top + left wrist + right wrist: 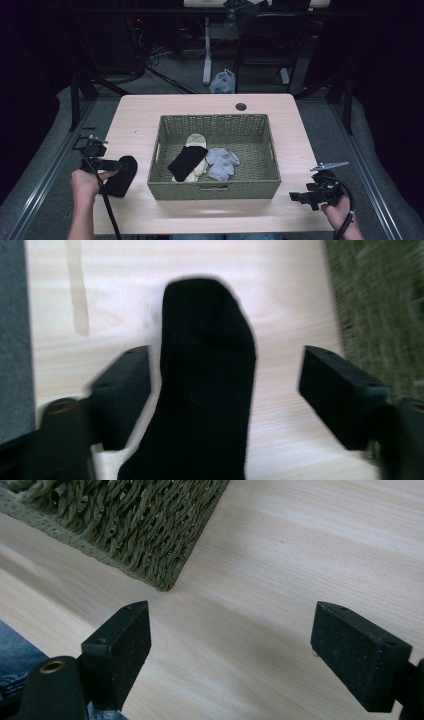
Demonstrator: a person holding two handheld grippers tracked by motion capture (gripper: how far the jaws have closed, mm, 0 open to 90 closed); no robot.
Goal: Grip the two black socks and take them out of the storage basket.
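A green woven basket (215, 187) sits mid-surface and serves as the landmark. Inside it lie a black sock (186, 160) across a cream sock (195, 141), with a grey sock (222, 163) bunched just beside them. Left of the basket, another black sock (205, 385) lies flat on the wooden surface (140, 115). The left claw (225, 390) stands wide with this sock between its jaws, apparently not pinching it (likely either laying it out or lining up a grasp). Right of the basket's near corner, the right claw (247, 650) is also wide and empty, probably waiting. No brand, label or writing is readable.
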